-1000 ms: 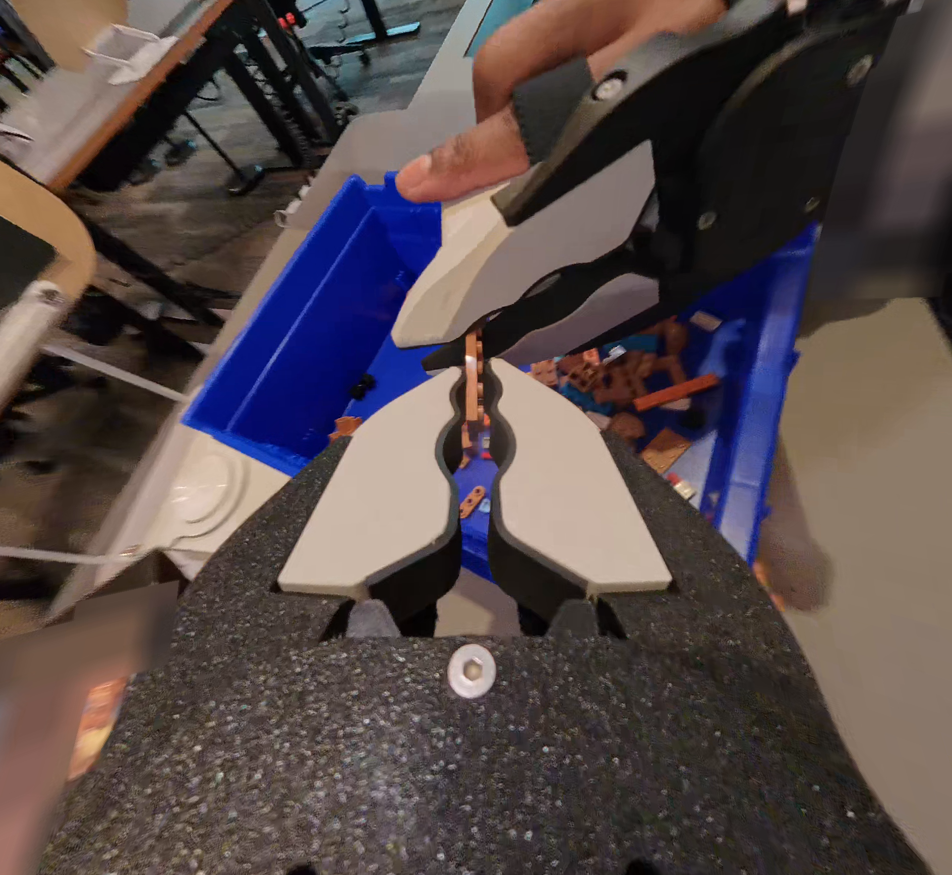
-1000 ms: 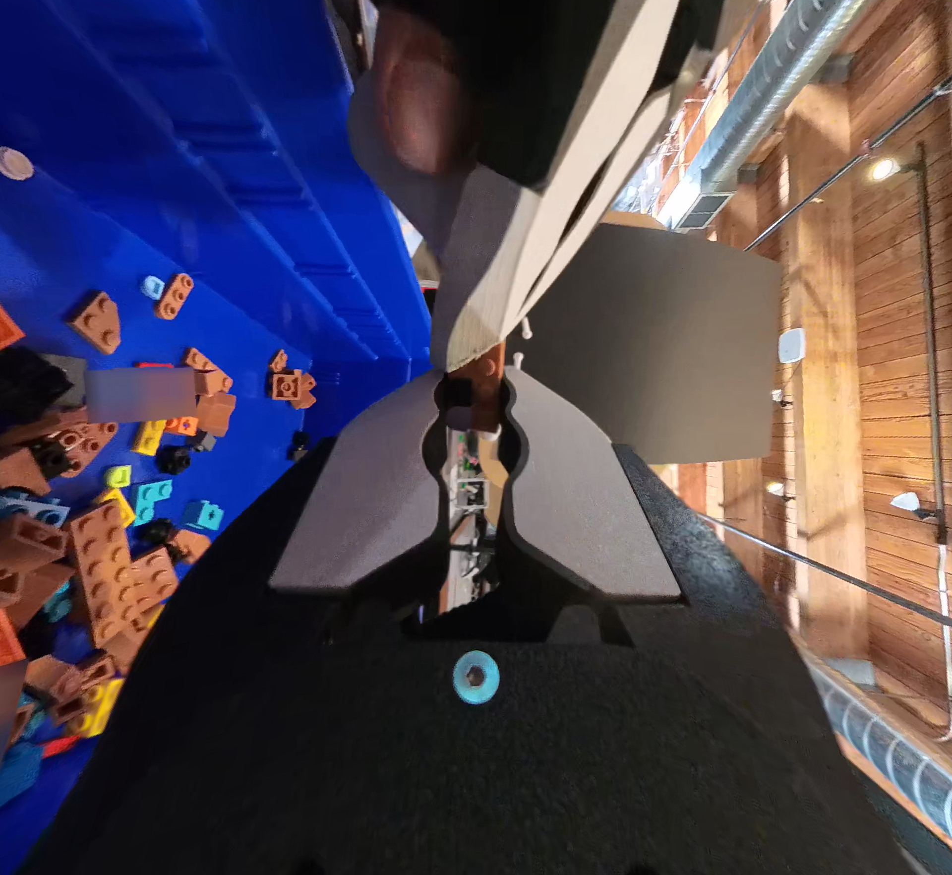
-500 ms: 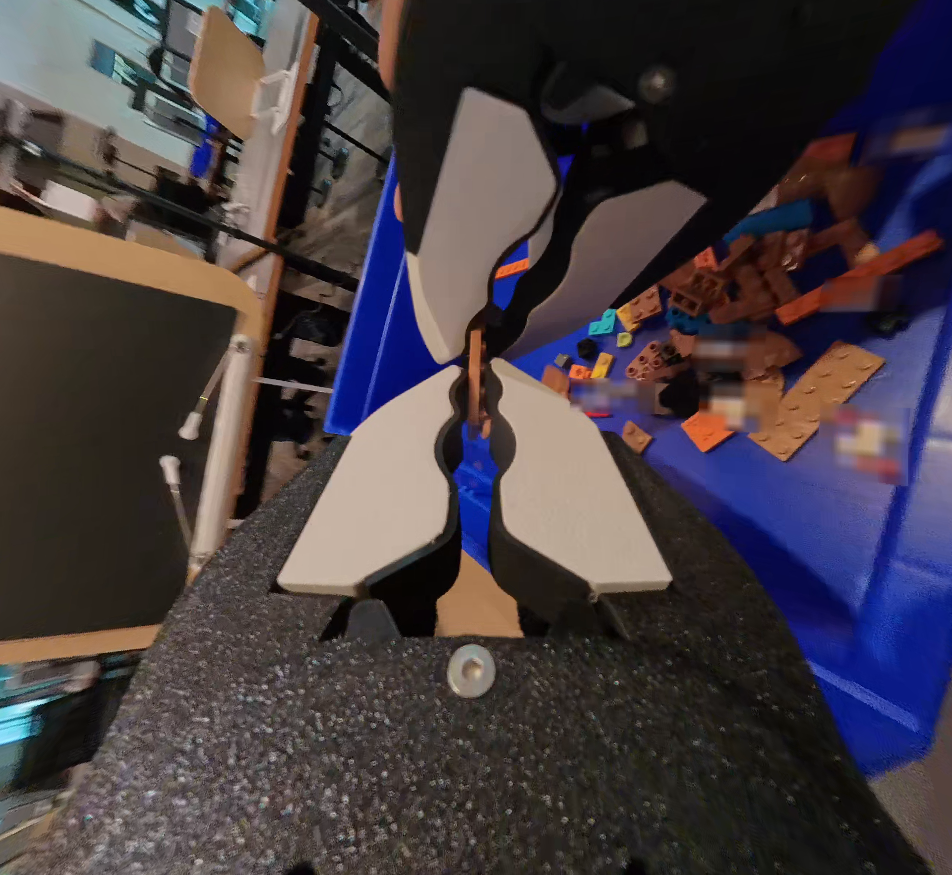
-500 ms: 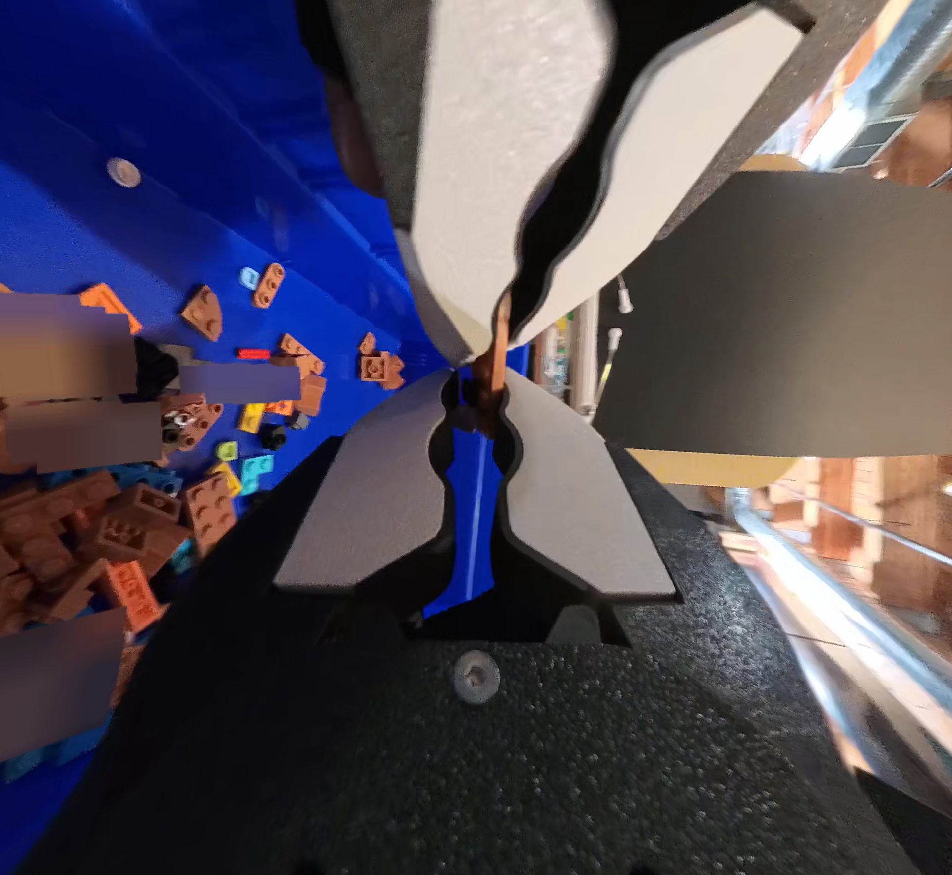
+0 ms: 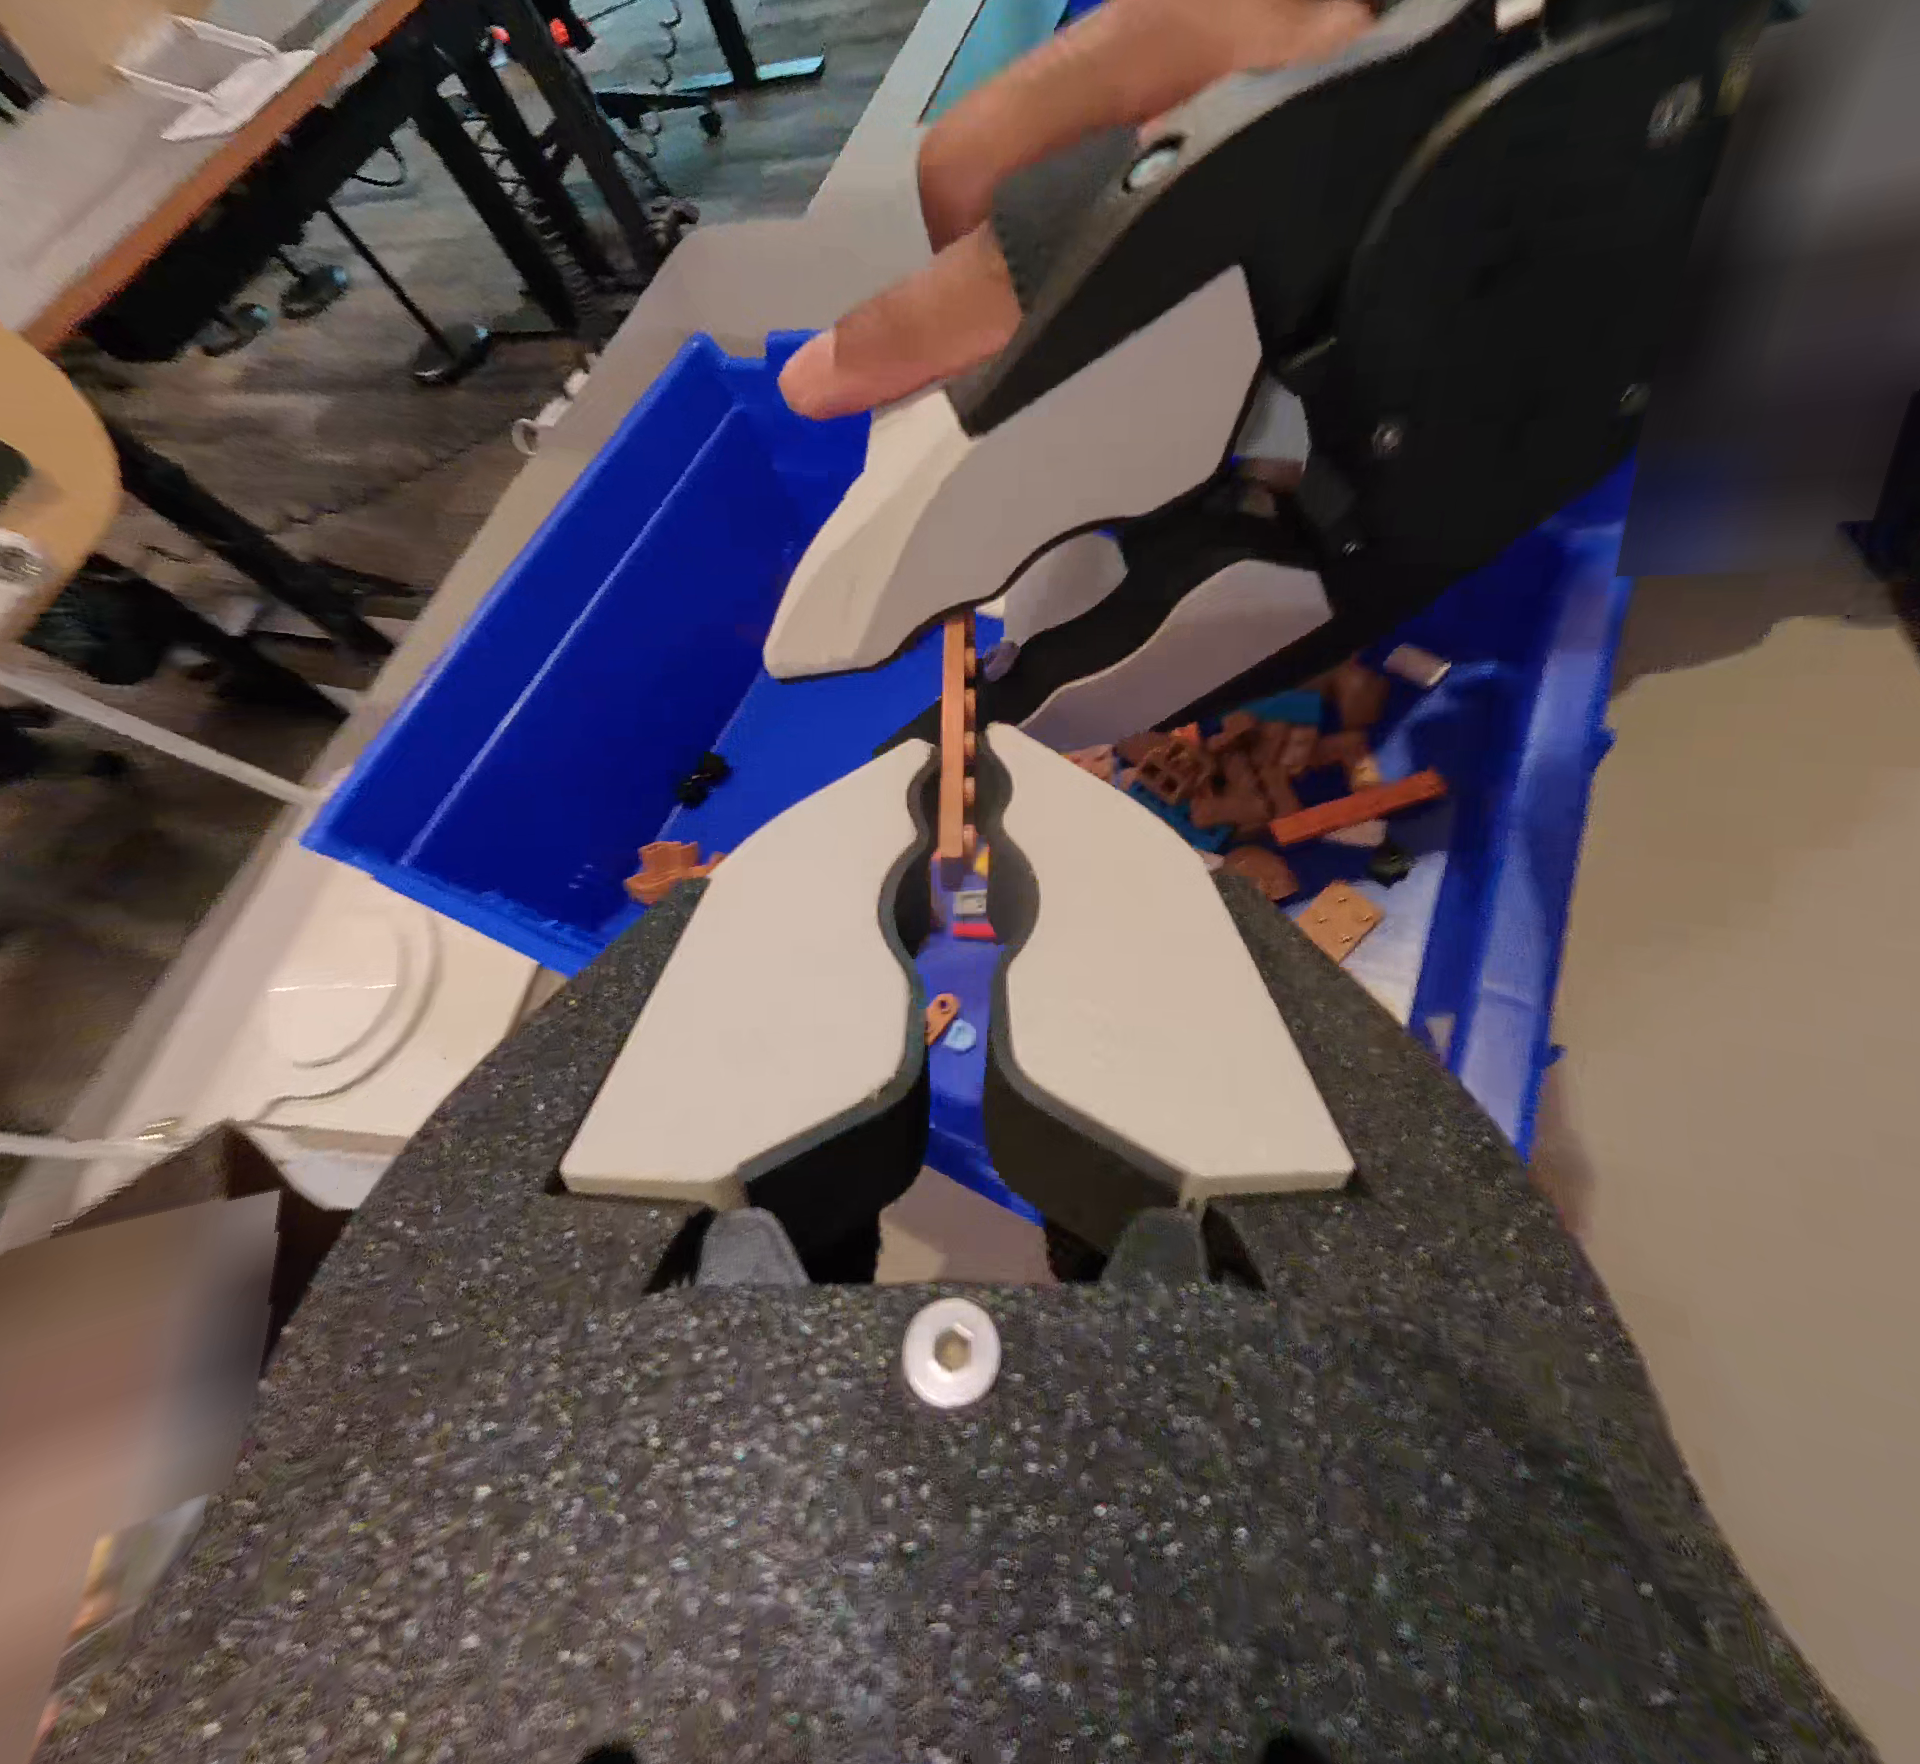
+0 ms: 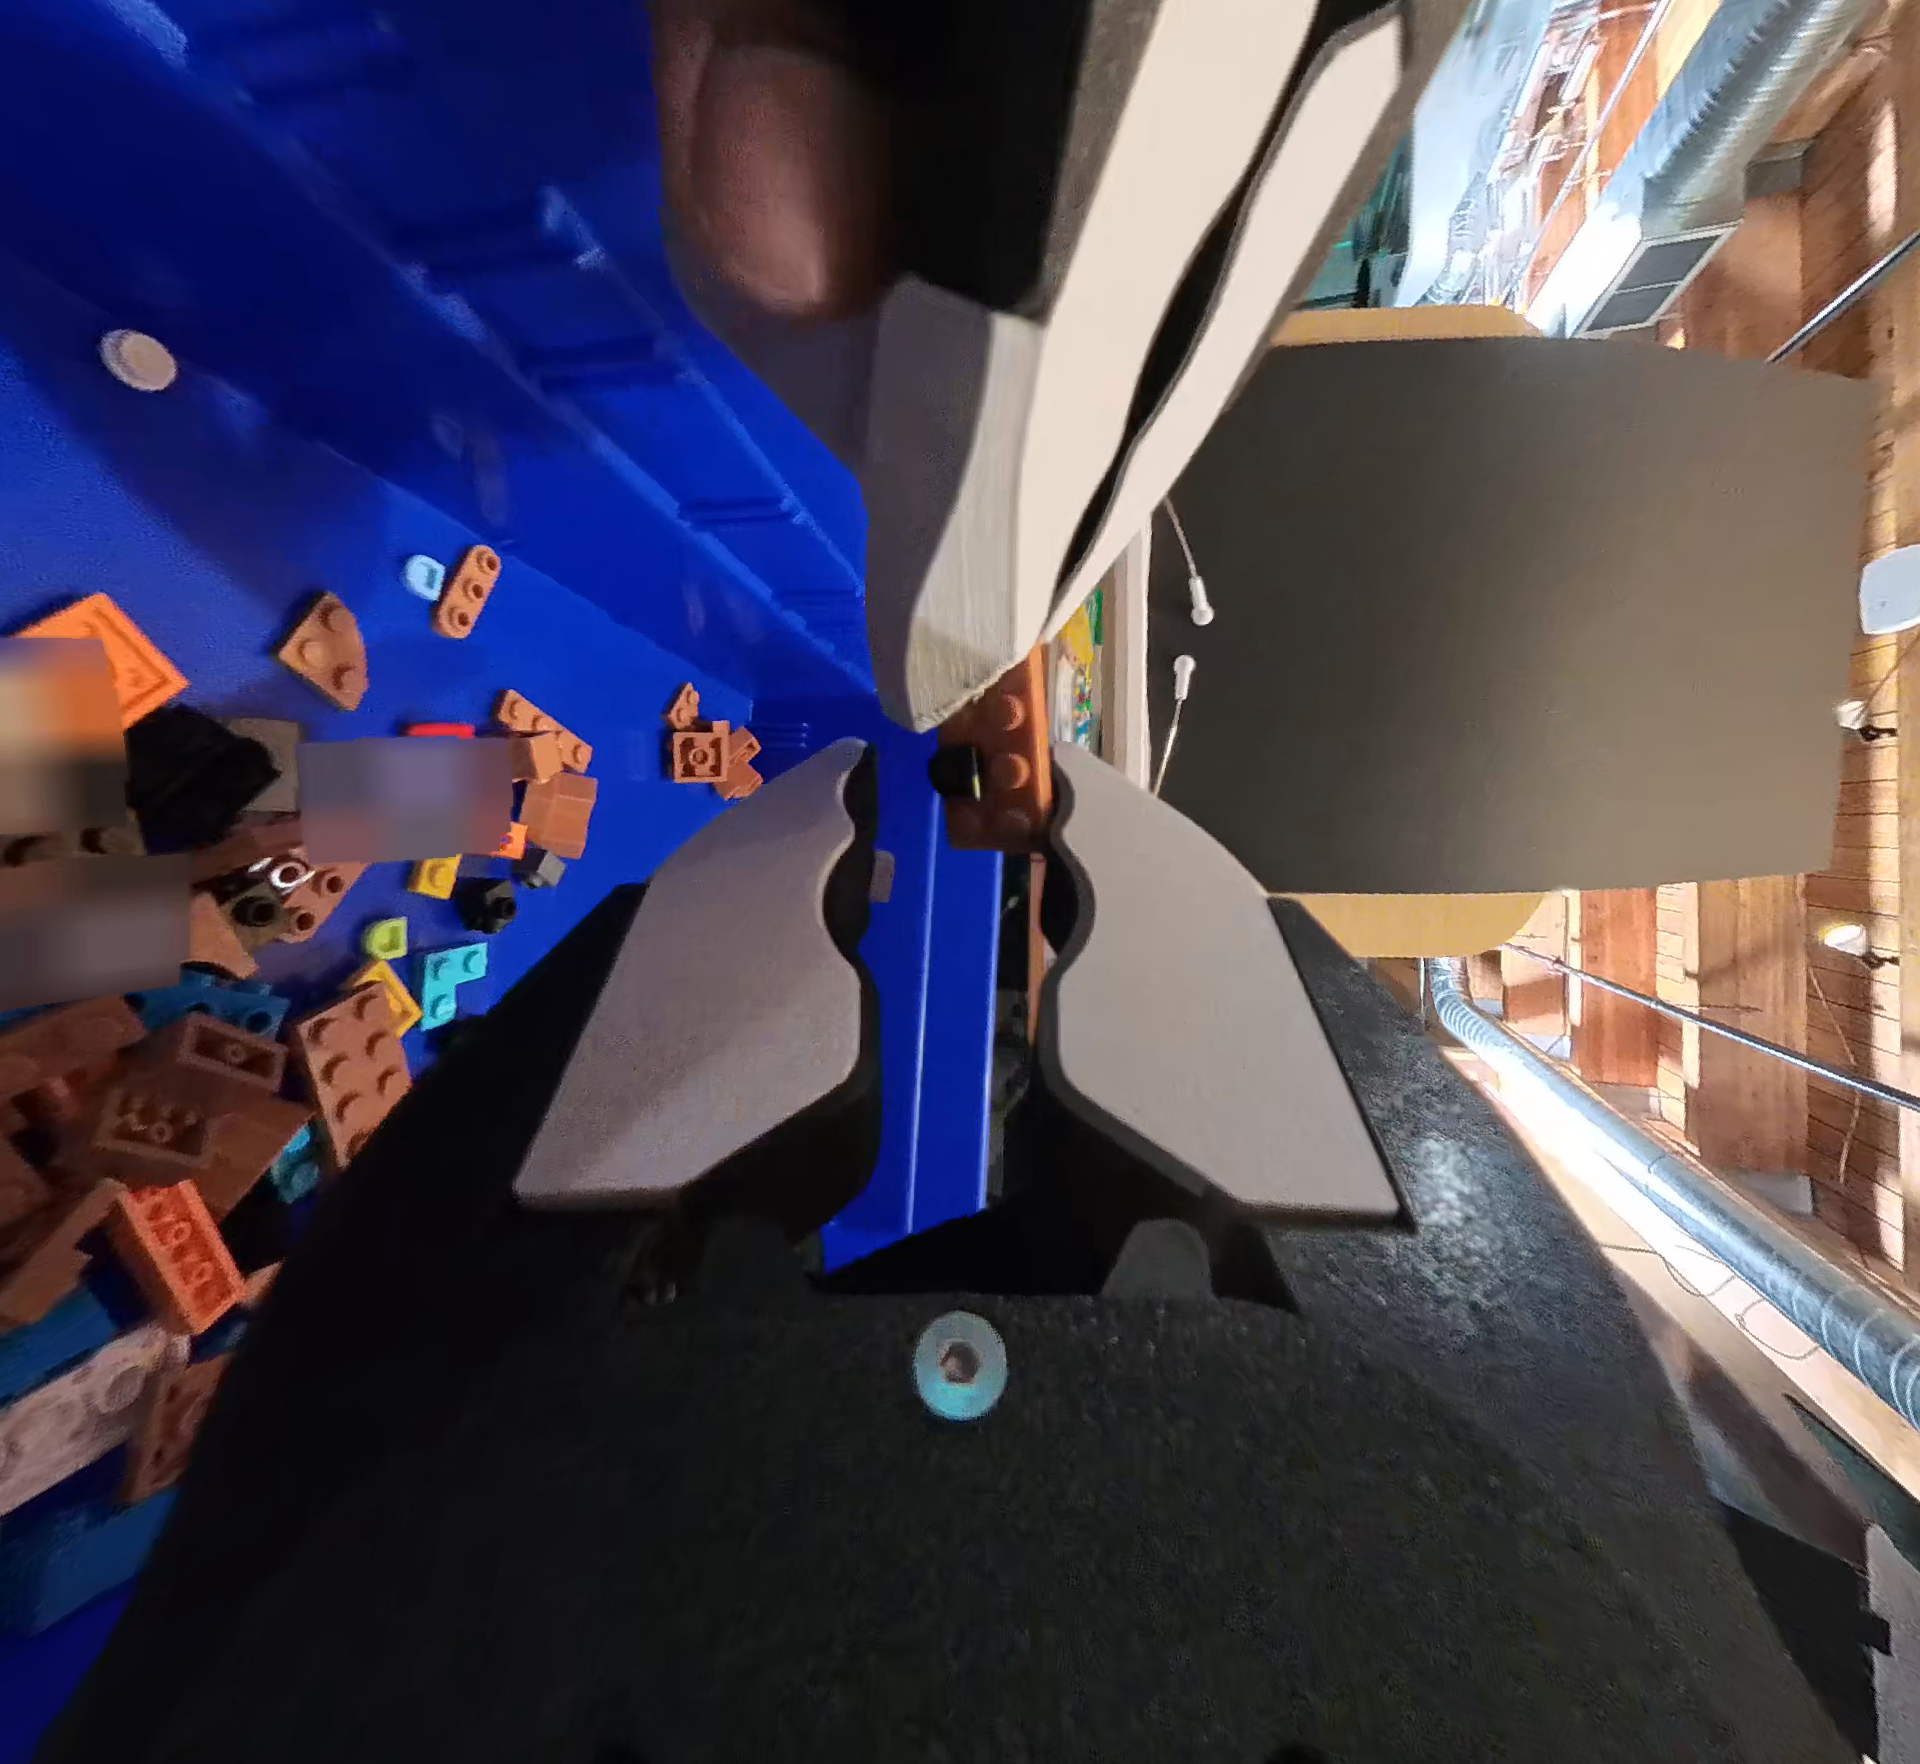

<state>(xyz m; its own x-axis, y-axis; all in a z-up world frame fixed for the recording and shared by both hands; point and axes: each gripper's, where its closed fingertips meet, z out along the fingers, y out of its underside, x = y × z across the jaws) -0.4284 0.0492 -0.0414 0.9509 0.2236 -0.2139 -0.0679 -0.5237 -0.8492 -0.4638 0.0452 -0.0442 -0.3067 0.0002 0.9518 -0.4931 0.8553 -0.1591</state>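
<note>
Blue plastic is what fills most of both views: a big blue bin (image 5: 582, 675) is seen under the two grippers, with a heap of loose toy bricks (image 5: 1236, 769) piled at its far right in the left wrist view, mostly brown and orange.

Above that bin, a thin brown studded plate (image 5: 954, 758) is held up in the air. Its long axis runs straight from one gripper to the other, so it's bridged between them, edge-on to the left camera.

Its near end is clamped by the left gripper (image 5: 956, 764), fingers pressed tight on it. Its far end is tucked into the right gripper (image 5: 961, 649), which comes in from the upper right with a person's finger (image 5: 914, 343) resting on top.

In the right wrist view the right gripper (image 6: 961, 769) looks parted: the plate (image 6: 1003, 769) is touched by the right-hand finger only, a gap is left on the other side, and a small black piece (image 6: 954, 769) sits stuck on the plate's face.
</note>
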